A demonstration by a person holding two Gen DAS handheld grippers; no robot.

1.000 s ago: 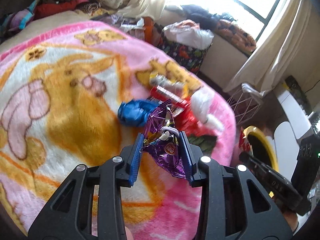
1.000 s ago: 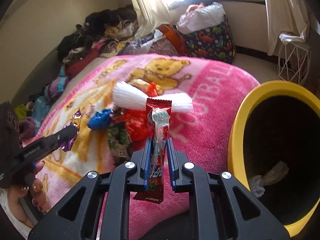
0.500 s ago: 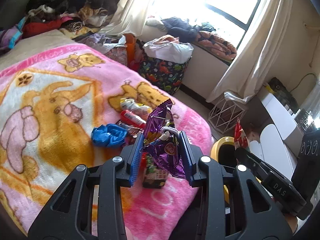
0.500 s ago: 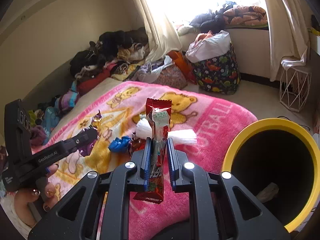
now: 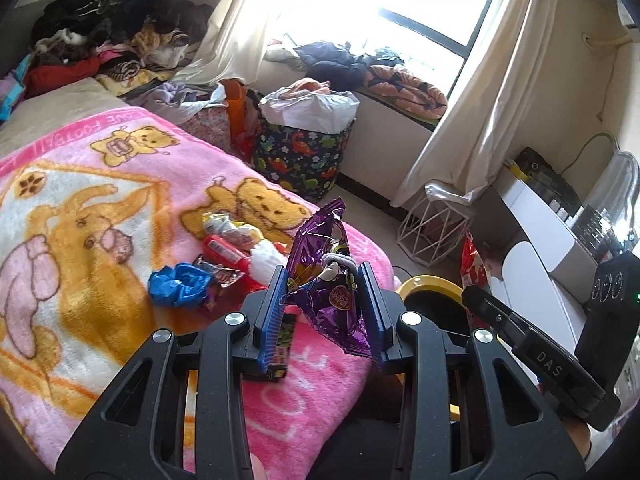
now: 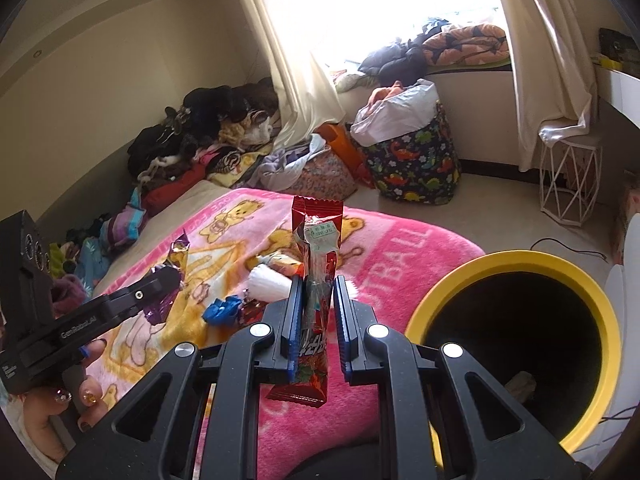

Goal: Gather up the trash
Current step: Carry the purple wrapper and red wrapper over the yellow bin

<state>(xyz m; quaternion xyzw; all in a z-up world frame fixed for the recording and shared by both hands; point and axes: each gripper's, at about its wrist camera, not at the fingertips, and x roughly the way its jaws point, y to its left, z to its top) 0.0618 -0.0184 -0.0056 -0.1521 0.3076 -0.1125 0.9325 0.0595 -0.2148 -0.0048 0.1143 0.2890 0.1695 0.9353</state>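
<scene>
Materials check, mostly foil, plastic and fleece.
I see the left tool (image 5: pixel 325 309) as matt black plastic with ribbed blue pads (image 5: pixel 271 312) and shiny metal screws; right tool (image 6: pixel 316 322) same build. Purple wrapper (image 5: pixel 329 280) is glossy crinkled foil, red wrapper (image 6: pixel 316 280) glossy plastic film with a clear window. Blanket (image 5: pixel 80 240) is soft fuzzy fleece. Bin (image 6: pixel 516 258) has a smooth yellow rim, matt dark inside. Stool (image 6: pixel 570 184) is white-coated wire.
</scene>
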